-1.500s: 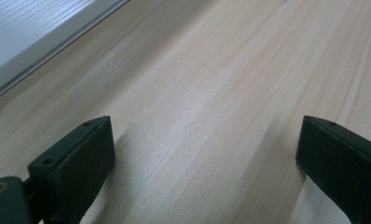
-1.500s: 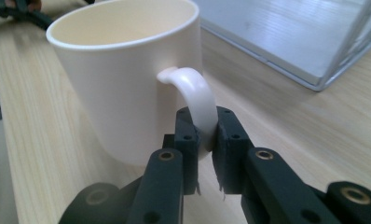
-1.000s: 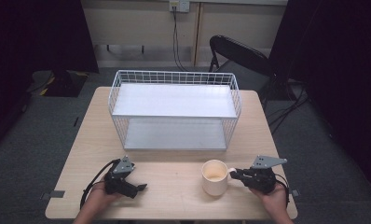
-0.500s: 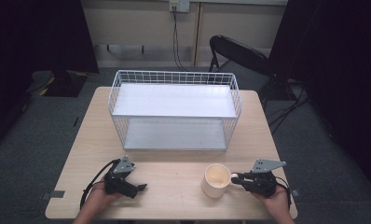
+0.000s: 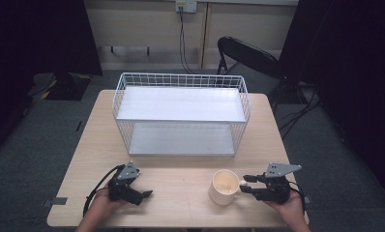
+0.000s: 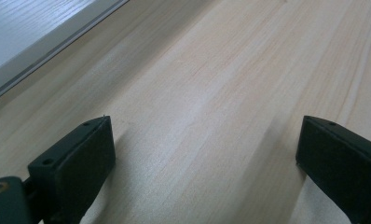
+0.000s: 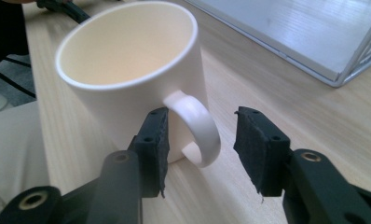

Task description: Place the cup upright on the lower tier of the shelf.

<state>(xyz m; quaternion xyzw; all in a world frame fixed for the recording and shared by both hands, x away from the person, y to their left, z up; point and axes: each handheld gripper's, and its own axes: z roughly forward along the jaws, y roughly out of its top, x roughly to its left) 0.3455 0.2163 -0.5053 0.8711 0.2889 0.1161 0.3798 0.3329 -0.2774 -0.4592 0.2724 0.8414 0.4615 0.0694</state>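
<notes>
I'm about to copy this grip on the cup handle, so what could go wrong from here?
1. The right tool has open jaws astride the handle of the mug; one pad looks to be against the mug's wall, so closing might push it sideways.
2. A handle-only grip may let the mug swing when lifted.
3. The wire basket stands close behind, risking a knock.

The place looks like a lab or recording room set up for staged work rather than a home. A plain wooden tabletop (image 5: 181, 193) stands alone in the middle of the frame on grey carpet (image 5: 31, 145). Black curtains (image 5: 40, 34) hang at the upper left and along the right edge. At top centre a wall socket (image 5: 186, 5) feeds cables (image 5: 183, 43) down a bare beige wall, and a black chair (image 5: 246, 55) stands behind the tabletop.
</notes>
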